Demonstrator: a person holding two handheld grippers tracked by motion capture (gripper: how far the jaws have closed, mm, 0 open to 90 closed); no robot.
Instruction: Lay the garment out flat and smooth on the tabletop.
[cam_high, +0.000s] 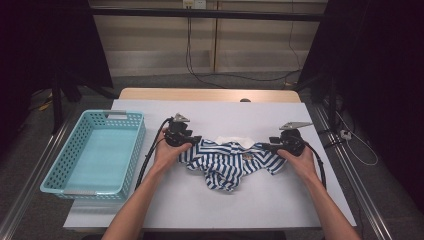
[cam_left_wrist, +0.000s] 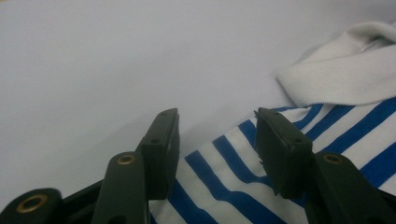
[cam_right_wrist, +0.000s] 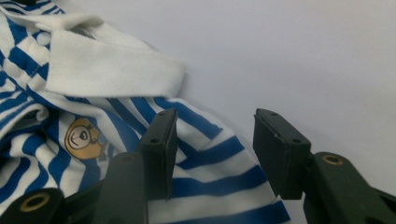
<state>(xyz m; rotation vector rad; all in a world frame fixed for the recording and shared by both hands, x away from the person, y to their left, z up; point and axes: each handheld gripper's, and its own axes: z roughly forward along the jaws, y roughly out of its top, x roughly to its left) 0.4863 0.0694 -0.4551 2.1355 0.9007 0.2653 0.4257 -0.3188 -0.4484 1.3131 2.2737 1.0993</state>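
Forearms cut off | striped shirt crumpled, lower half bunched

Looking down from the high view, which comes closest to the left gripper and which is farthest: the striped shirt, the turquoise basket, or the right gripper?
1. Striped shirt: right beside the left gripper.
2. Turquoise basket: off to its left.
3. Right gripper: across the shirt, at its far end.

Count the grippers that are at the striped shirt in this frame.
2. The left gripper is at the striped shirt's left shoulder edge, the right gripper at its right one. Both stand with jaws apart over the fabric, neither clamping it.
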